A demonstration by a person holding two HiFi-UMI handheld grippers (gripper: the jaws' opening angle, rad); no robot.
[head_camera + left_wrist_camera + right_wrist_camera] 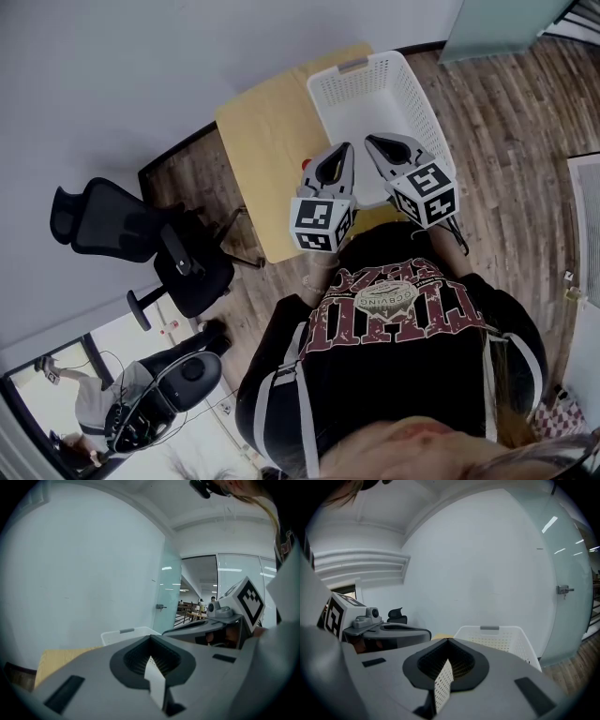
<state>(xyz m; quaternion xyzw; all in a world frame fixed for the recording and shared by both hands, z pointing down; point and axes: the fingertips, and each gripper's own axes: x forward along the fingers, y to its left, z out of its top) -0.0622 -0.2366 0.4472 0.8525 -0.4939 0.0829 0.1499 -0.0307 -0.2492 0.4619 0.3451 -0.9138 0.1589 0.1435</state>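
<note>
Head view: left tongs (347, 150) & right tongs (370, 141) side by side, both closed together w/ nothing between. At 12 o'clock from them sits white basket (375, 89), on wooden worktop (267, 159).

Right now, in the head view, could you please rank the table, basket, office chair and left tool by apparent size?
1. Wooden table: largest.
2. White basket and black office chair: too alike to rank.
3. Left tool: smallest, despite being nearest the camera.
</note>
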